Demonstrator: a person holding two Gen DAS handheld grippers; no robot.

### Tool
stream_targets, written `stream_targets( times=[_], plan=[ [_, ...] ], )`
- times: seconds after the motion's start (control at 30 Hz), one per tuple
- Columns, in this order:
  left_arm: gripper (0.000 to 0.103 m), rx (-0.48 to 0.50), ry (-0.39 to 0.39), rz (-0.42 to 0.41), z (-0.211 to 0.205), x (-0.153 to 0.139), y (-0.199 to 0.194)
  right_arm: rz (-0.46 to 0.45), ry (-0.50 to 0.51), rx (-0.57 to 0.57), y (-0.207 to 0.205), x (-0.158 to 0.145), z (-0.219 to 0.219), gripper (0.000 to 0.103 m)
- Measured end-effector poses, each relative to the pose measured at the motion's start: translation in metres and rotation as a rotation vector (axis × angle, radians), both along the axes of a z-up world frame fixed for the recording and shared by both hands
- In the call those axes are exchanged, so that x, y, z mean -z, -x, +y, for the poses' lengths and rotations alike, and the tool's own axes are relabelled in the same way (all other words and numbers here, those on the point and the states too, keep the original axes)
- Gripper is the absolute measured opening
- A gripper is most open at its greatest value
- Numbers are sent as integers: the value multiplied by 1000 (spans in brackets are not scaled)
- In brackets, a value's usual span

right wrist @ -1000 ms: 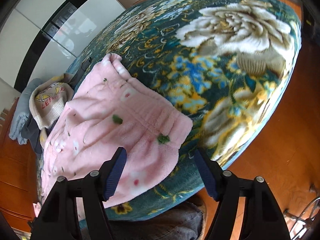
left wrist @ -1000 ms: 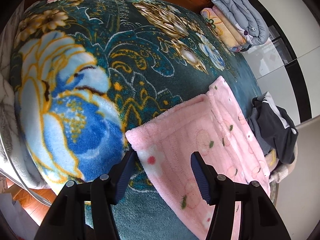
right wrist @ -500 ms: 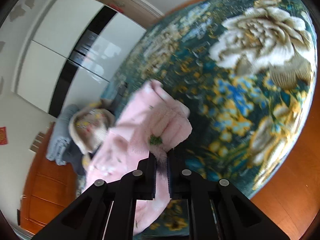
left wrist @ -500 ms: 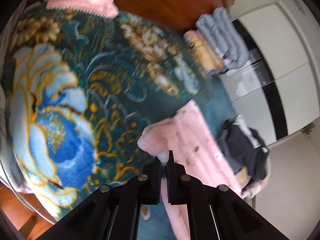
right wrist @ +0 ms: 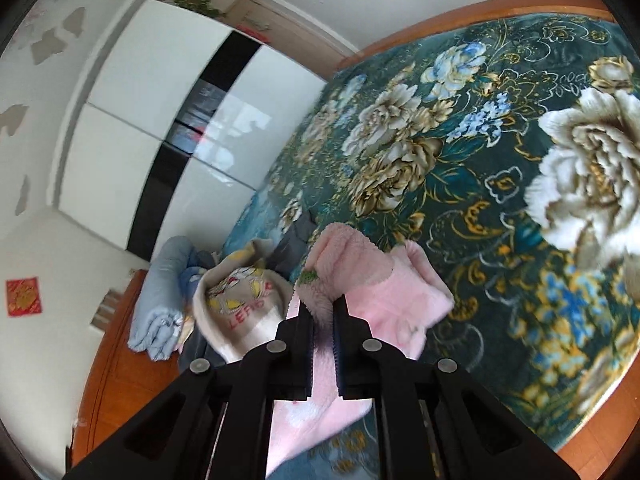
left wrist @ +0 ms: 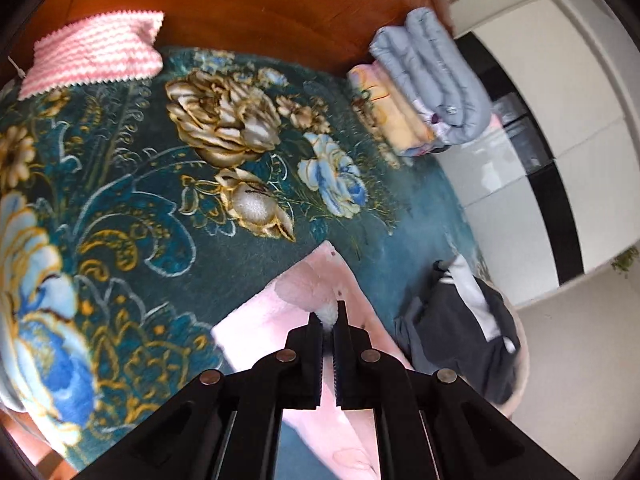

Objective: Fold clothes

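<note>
A fluffy pink garment lies on the teal flowered blanket of a bed. My left gripper is shut on one corner of the pink garment and holds it lifted over the rest of the cloth. My right gripper is shut on another corner of the same pink garment, which bunches up above the jaws and hangs down below them. The part of the cloth under both grippers is hidden.
A dark jacket with white stripes and a cream printed top lie piled by the garment. Folded blue and yellow quilts sit at the headboard. A pink zigzag pillow lies far left. A white wardrobe stands beyond the bed.
Both grippers went from open around the garment's corners to shut on them. They have since lifted the corners and carried them forward over the garment.
</note>
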State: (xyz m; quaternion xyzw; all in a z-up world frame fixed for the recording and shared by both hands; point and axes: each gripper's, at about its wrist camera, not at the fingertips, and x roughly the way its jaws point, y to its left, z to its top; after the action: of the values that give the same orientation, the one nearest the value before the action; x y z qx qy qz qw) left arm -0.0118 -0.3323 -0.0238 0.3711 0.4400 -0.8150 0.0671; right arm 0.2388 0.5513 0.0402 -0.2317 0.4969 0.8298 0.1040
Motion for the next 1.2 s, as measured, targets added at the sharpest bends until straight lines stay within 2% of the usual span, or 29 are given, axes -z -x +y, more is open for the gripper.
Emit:
stream_targets(
  times=[0.13, 0.23, 0.4, 0.47, 0.53, 0.67, 0.7, 0.73, 0.77, 0.83, 0.93, 1.0, 1.1, 1.2],
  plan=[
    [4, -29, -33, -31, 9, 24, 54, -94, -10, 34, 64, 8, 11, 8],
    [4, -23, -78, -12, 15, 45, 92, -138, -42, 54, 104, 20, 17, 8],
    [4, 47, 7, -38, 33, 63, 148, -174, -66, 92, 144, 49, 29, 9],
    [4, 59, 12, -55, 34, 74, 162, -215, -74, 96, 157, 63, 29, 9],
    [5, 102, 52, -61, 39, 78, 169, -245, -78, 97, 165, 76, 29, 9],
    [10, 234, 179, -63, 51, 72, 167, -239, -79, 81, 171, 93, 32, 13],
    [13, 240, 168, -45, 49, 69, 160, -231, -83, 77, 169, 94, 33, 14],
    [24, 239, 148, -23, 45, 64, 151, -221, -85, 75, 166, 93, 33, 15],
    [42, 228, 123, 7, 40, 59, 139, -206, -88, 73, 162, 92, 32, 17],
    [59, 173, 99, 53, 30, 51, 111, -163, -94, 67, 150, 85, 29, 38],
    [59, 84, 91, 49, 18, 59, 70, -102, -113, 61, 130, 74, 23, 55],
    [59, 46, 48, 20, 12, 73, 45, -84, -128, 55, 113, 68, 14, 59],
    [59, 36, -51, -10, 12, 98, 21, -84, -115, 40, 87, 65, 0, 59],
    [59, 25, -92, -9, 13, 105, 22, -99, -88, -1, 58, 67, -15, 59]
  ],
)
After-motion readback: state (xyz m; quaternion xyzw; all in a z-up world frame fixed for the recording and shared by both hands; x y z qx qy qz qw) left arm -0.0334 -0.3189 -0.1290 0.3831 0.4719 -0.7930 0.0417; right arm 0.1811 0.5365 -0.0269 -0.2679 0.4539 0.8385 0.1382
